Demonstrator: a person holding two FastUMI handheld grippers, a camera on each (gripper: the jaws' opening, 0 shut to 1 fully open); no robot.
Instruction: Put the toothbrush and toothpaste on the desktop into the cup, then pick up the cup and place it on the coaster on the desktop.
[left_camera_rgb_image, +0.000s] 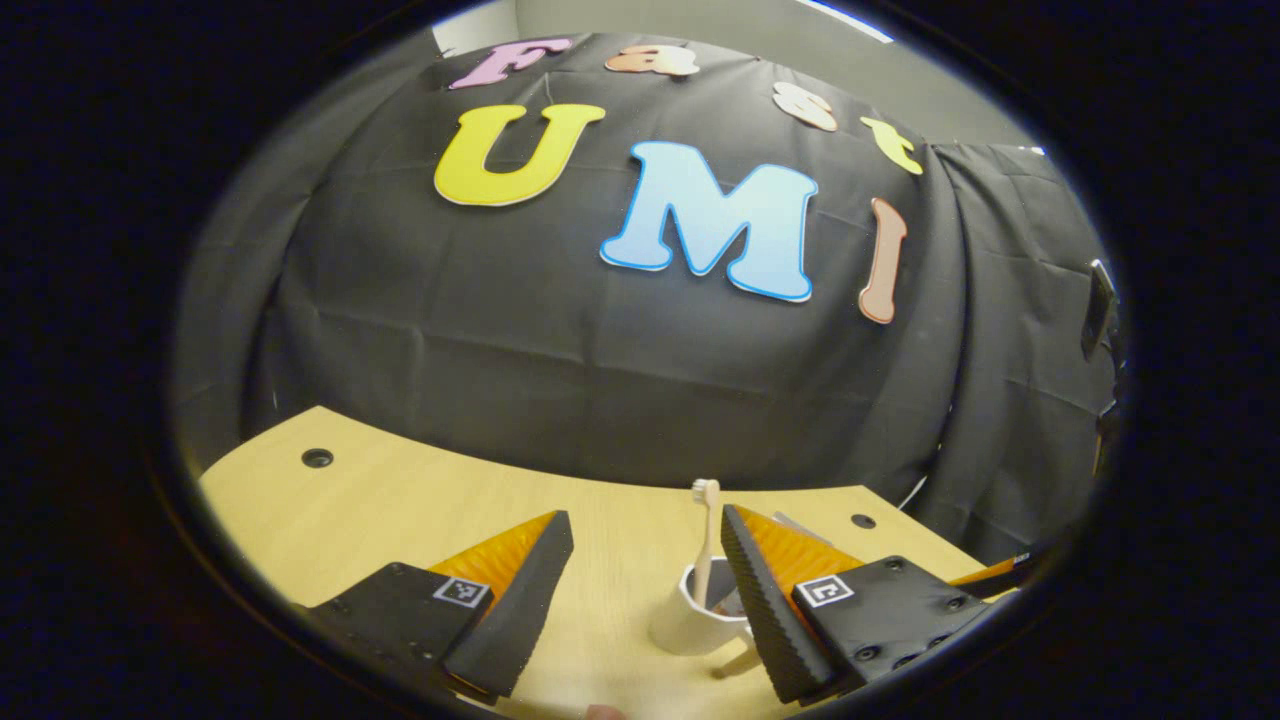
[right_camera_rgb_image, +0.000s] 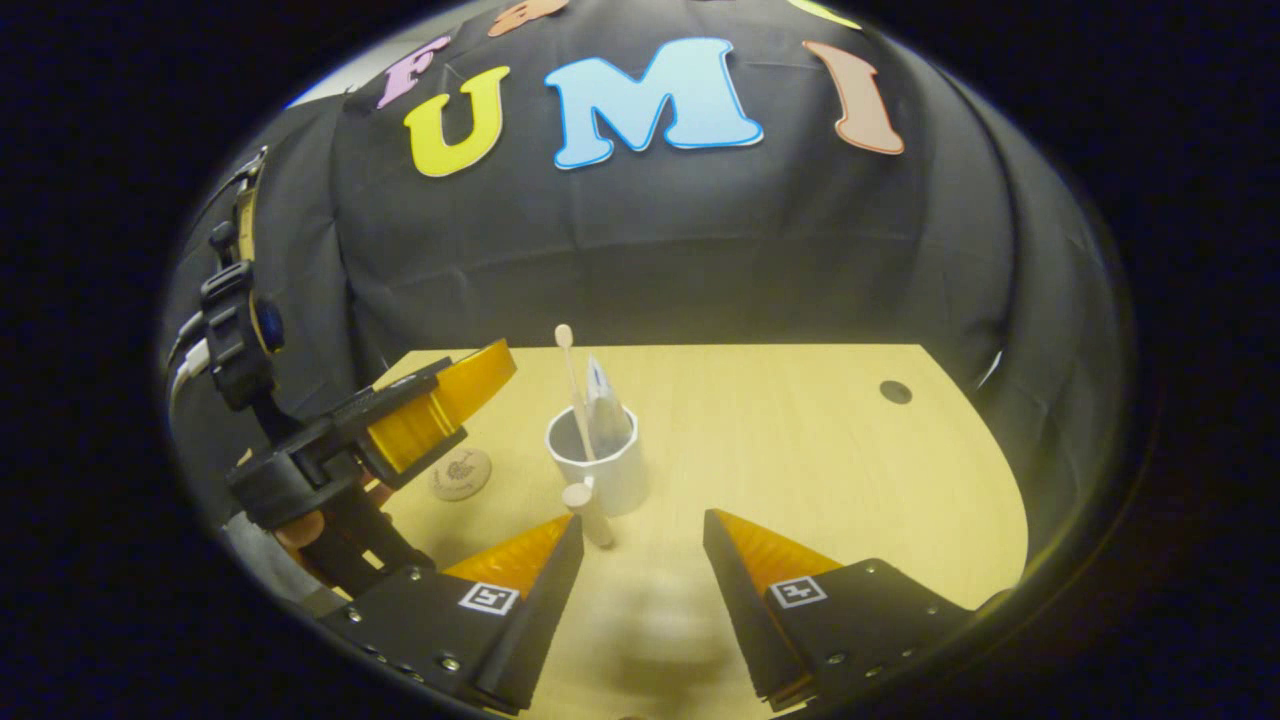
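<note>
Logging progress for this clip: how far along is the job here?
Done: toothbrush and toothpaste stand in the cup. In hand: nothing; the right gripper is open just short of the cup, and the left gripper is open too. Left: the cup sits on the desk beside the coaster, not on it.

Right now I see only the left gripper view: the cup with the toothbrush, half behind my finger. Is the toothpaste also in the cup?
Observer: Yes. The right gripper view shows the toothpaste standing in the cup beside the toothbrush.
Operator: Where is the coaster?
Observer: The coaster lies on the desktop, left of the cup in that view, not touching it.
Operator: Does the right gripper hold anything?
Observer: No. The right gripper is open, with nothing between its fingers.
</note>
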